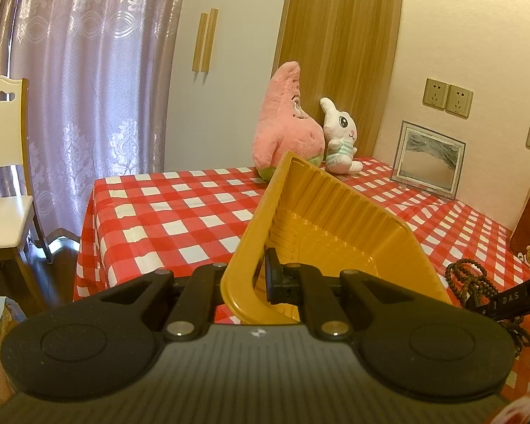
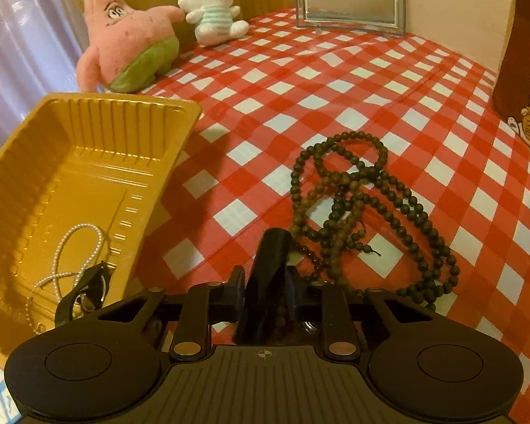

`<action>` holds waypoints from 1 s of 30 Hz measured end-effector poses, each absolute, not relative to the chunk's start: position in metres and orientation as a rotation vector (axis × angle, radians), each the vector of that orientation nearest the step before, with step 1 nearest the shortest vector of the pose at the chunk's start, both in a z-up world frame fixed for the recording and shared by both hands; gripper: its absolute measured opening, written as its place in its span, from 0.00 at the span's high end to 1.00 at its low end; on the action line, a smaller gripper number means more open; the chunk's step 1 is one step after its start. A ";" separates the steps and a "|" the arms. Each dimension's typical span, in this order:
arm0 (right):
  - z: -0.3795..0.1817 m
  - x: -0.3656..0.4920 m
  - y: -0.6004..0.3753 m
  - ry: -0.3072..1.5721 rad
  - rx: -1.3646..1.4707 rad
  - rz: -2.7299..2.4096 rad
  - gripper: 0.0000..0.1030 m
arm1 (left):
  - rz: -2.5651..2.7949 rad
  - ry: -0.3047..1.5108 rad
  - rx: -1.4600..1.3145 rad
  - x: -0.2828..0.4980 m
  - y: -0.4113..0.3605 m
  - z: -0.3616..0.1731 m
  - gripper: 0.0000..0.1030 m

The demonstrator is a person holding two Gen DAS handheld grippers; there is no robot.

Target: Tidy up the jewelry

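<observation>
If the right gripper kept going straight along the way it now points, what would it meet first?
Most likely the dark bead necklace, heaped on the checked tablecloth just ahead of the right gripper; some beads already sit between its fingers.

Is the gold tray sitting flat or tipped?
Tipped. The left claw pinches the gold tray by its rim and holds it slanted; a pearl string lies inside it.

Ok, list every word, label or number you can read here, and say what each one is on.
"DAS": white letters on the right gripper's finger, cut off after that.
"千万両": on the gold coin held by the lucky cat printed on the brown bag.
Logo mark on each gripper body: a symbol only, no letters.
Wall sockets: no readable marking.
Nothing else carries text.
</observation>
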State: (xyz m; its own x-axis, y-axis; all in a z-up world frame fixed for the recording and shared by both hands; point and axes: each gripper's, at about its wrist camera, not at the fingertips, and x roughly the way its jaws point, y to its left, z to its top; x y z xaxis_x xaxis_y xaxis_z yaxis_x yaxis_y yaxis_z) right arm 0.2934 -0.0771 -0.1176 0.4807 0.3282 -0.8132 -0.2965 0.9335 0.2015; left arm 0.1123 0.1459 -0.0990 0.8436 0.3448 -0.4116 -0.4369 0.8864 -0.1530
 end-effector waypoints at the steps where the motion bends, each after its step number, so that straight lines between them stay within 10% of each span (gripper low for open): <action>1: -0.118 0.293 -0.080 0.999 0.053 0.387 0.79 | 0.417 0.386 -0.246 0.112 0.146 -0.099 0.92; 30: -0.032 0.259 -0.063 0.835 0.286 0.734 0.80 | 0.418 0.387 -0.244 0.114 0.146 -0.099 0.92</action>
